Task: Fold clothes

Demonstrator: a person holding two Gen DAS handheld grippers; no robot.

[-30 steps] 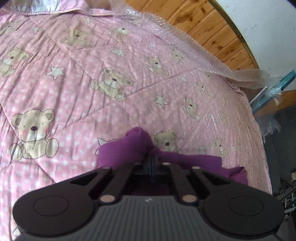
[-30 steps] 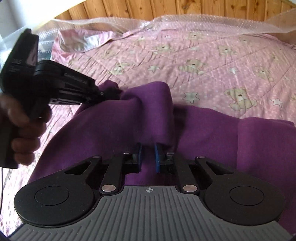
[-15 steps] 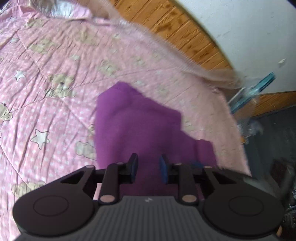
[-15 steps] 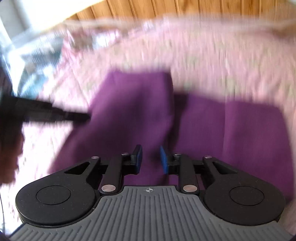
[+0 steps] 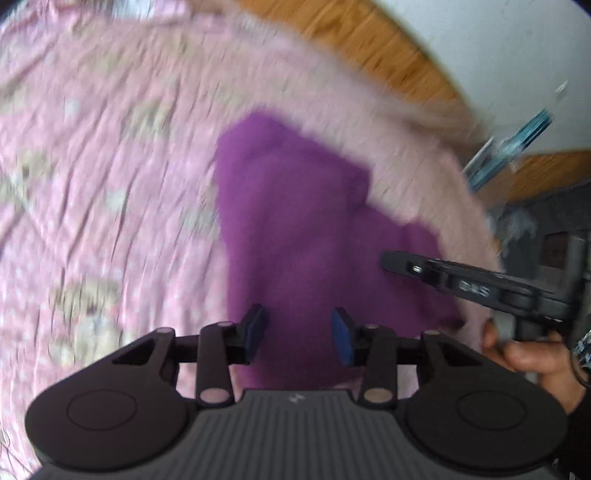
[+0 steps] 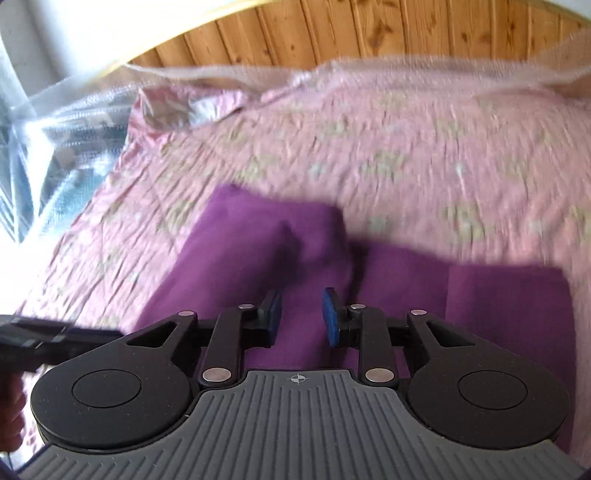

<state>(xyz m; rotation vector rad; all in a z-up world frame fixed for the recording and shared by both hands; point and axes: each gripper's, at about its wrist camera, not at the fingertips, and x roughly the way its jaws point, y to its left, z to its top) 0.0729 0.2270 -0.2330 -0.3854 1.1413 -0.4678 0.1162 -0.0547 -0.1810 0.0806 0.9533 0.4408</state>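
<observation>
A purple garment (image 5: 295, 229) lies partly folded on a pink teddy-bear quilt (image 5: 92, 184); it also shows in the right wrist view (image 6: 258, 251), with a folded flap on the left and flat layers on the right. My left gripper (image 5: 298, 334) is open and empty above the garment's near edge. My right gripper (image 6: 301, 317) is open and empty above the garment. The right gripper's body shows at the right of the left wrist view (image 5: 480, 288), over the garment's right edge. Both views are motion-blurred.
A wooden headboard (image 6: 369, 29) and bubble wrap (image 6: 406, 70) run along the far side of the bed. The quilt's edge (image 5: 472, 206) drops off at the right, with clutter and dark floor beyond. A window side with plastic sheeting (image 6: 37, 147) lies left.
Both grippers let go of the purple garment, opened, and pulled back and up. The garment now lies flat on the quilt, folded over.
</observation>
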